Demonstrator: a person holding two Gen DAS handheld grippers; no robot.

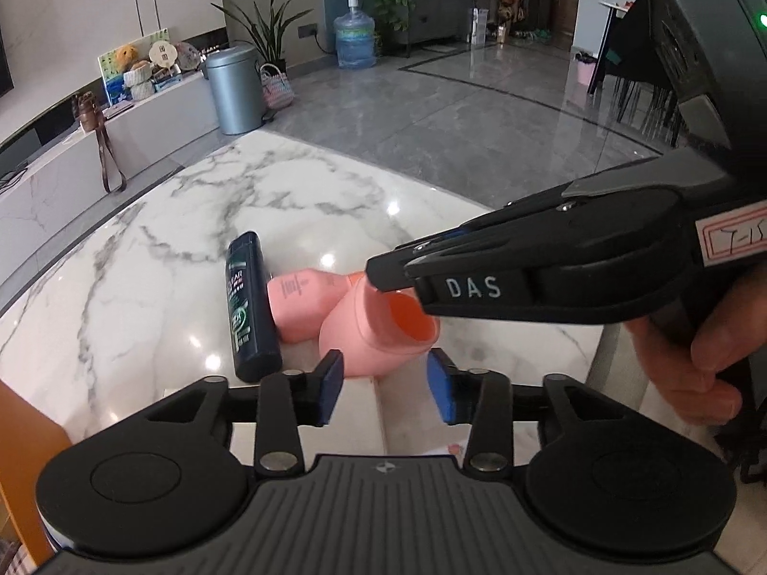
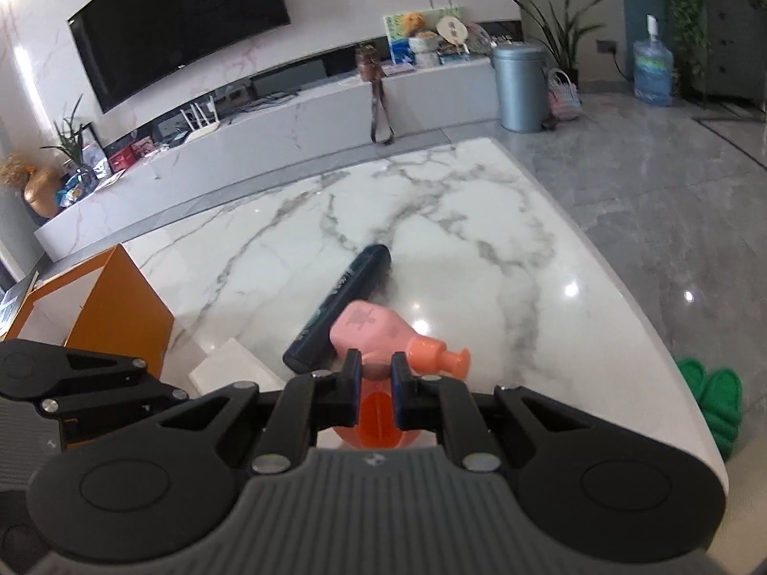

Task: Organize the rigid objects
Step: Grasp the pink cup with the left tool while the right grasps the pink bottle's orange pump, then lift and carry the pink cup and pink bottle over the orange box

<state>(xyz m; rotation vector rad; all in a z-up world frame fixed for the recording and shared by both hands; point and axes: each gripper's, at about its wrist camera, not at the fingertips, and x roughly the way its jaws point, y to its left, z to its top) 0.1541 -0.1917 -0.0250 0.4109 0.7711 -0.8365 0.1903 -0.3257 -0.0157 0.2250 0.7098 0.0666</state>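
A pink bottle with an orange cap (image 1: 364, 335) is held up by its cap end in my right gripper (image 1: 388, 278), which is shut on it; in the right wrist view the orange cap (image 2: 376, 417) sits between the fingers of that gripper (image 2: 376, 383). My left gripper (image 1: 386, 385) is open just in front of this bottle, not touching it. A second pink bottle (image 1: 299, 304) with an orange pump (image 2: 438, 359) lies on the marble table (image 1: 168, 249). A dark shampoo bottle (image 1: 249, 306) lies beside it, also seen in the right wrist view (image 2: 342, 304).
An orange box (image 2: 115, 306) stands at the table's left edge, with a white block (image 2: 230, 369) next to it. A grey bin (image 1: 235, 88) and a water jug (image 1: 354, 36) stand on the floor beyond. Green slippers (image 2: 714, 393) lie off the table's right side.
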